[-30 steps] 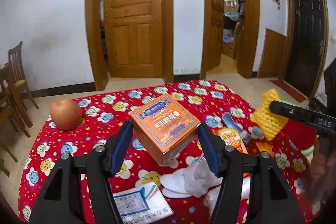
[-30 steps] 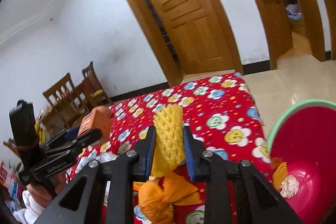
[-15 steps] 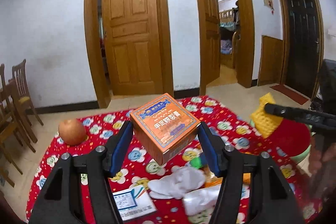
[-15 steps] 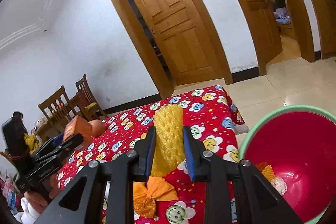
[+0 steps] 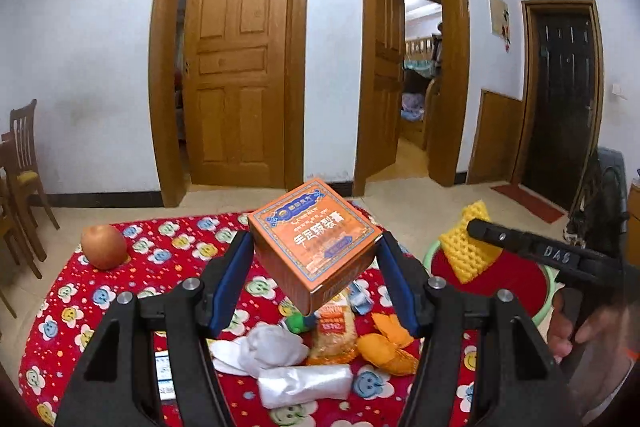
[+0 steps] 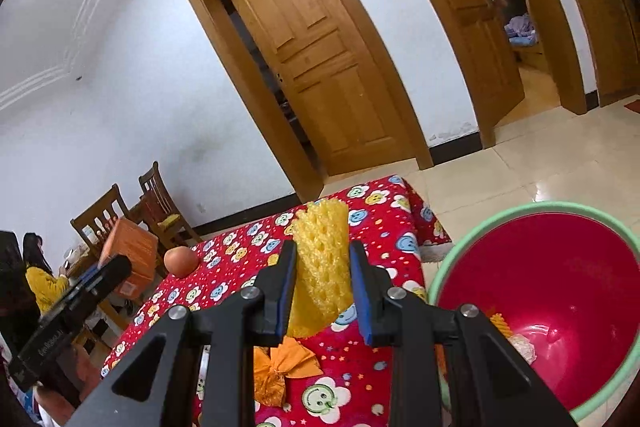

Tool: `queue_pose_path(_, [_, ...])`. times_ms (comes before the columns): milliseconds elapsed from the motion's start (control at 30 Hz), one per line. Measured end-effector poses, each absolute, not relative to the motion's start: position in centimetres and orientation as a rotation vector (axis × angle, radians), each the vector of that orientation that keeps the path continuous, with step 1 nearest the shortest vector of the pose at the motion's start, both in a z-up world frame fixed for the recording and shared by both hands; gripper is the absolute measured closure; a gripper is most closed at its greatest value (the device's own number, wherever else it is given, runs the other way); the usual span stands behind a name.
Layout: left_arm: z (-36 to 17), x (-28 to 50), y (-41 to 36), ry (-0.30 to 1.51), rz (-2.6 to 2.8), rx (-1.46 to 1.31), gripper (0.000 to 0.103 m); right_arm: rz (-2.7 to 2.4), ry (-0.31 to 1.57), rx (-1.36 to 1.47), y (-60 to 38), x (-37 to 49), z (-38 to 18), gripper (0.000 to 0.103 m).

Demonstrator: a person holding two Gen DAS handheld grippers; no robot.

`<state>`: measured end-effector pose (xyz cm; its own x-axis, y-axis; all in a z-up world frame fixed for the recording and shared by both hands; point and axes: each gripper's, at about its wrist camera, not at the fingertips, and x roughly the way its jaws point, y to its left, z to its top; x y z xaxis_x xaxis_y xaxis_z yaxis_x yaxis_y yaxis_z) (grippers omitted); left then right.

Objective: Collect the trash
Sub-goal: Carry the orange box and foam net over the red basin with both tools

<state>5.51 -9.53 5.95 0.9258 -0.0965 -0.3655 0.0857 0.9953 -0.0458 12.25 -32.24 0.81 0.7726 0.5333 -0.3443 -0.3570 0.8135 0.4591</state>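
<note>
My left gripper [image 5: 316, 273] is shut on an orange cardboard box [image 5: 314, 243] and holds it above the table with the red flowered cloth [image 5: 160, 267]. My right gripper [image 6: 323, 287] is shut on a yellow foam fruit net [image 6: 322, 267], held above the cloth just left of the red bin with a green rim [image 6: 560, 291]. The net [image 5: 466, 247] and bin [image 5: 520, 279] also show in the left wrist view. Loose trash lies on the cloth: white tissue [image 5: 272, 347], a clear plastic wrap [image 5: 304, 383], a snack packet [image 5: 334, 331] and orange wrappers [image 5: 386, 343].
An apple [image 5: 104, 247] sits at the cloth's far left. A printed leaflet [image 5: 166, 375] lies near the front. Wooden chairs [image 6: 160, 211] stand left of the table. Doors and tiled floor lie beyond. The bin holds a few scraps [image 6: 516, 339].
Both grippers have risen with their loads. The right gripper has shifted towards the bin, which now fills more of its view. The left gripper has lifted the box higher above the table.
</note>
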Motion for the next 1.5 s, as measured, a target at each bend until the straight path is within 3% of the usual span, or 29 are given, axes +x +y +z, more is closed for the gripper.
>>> queue_pose_path(433, [6.1, 5.5, -15.5, 0.363, -0.220, 0.078, 0.039, 0.411, 0.467, 0.421, -35.6, 11.3, 0.3, 0.074])
queue_pose_path(900, [6.1, 8.7, -23.1, 0.448, -0.386, -0.049, 0.039, 0.283, 0.498, 0.484, -41.6, 10.5, -1.3, 0.073])
queue_pose_path(1500, [0.4, 13.4, -28.0, 0.615, -0.429, -0.127, 0.039, 0.239, 0.631, 0.435, -42.6, 12.1, -4.4, 0.073])
